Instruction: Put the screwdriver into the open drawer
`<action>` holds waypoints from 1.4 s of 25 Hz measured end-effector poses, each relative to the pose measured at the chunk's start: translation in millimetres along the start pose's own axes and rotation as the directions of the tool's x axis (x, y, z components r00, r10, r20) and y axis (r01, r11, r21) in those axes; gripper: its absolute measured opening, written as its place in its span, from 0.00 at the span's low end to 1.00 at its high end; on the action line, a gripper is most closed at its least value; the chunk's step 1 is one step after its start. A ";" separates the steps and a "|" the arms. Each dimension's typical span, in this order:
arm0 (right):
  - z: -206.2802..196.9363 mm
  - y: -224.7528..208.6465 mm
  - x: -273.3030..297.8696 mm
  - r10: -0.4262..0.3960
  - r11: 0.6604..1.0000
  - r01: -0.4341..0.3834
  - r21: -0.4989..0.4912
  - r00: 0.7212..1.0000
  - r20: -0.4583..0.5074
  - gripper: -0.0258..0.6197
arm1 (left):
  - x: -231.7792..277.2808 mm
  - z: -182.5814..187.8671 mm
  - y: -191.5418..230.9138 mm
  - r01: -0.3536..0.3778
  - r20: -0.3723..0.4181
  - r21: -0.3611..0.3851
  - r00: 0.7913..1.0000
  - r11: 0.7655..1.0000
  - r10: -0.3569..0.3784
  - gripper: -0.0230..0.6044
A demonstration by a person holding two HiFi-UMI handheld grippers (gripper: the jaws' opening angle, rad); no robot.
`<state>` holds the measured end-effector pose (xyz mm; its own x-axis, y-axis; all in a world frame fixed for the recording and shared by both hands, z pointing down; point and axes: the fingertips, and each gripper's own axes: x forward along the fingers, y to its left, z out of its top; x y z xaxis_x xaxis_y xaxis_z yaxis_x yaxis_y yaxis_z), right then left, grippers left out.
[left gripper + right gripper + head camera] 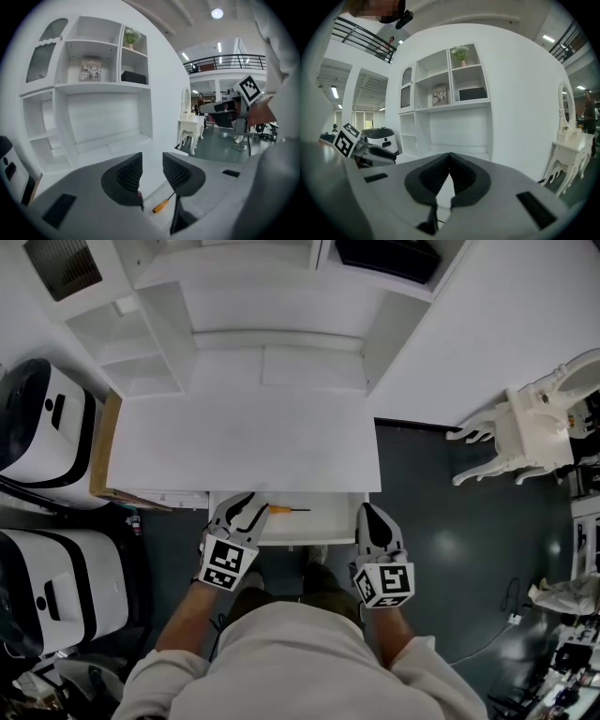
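Screwdriver (289,510): lies in the drawer (323,525), below our left claw (152,169), spread, empty. Right claw (450,163) pressed together. We judge it light, rigid; grip the orange handle (160,206).

The left gripper (246,509) and right gripper (372,518) share one build — light-grey moulded shells, black ribbed jaw pads (130,173). Each carries a white cube with black square markers (225,564) at its rear end. The person wears a cream long-sleeved top (309,652) and dark olive trousers (323,585).
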<state>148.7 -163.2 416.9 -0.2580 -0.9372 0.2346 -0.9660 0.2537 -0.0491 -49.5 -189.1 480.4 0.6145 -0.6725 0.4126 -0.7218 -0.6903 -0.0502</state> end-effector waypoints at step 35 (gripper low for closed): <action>31.7 35.9 -43.7 -0.001 0.998 0.006 -0.056 0.996 0.091 0.04 | -110.2 56.4 12.5 -0.183 0.245 -0.148 0.945 0.972 0.215 0.04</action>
<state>124.9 -120.8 374.1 -0.2572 -0.9554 0.1449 -0.9653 0.2610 0.0070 -108.3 -138.7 383.0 0.5036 -0.8496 0.1567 -0.8610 -0.5084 0.0107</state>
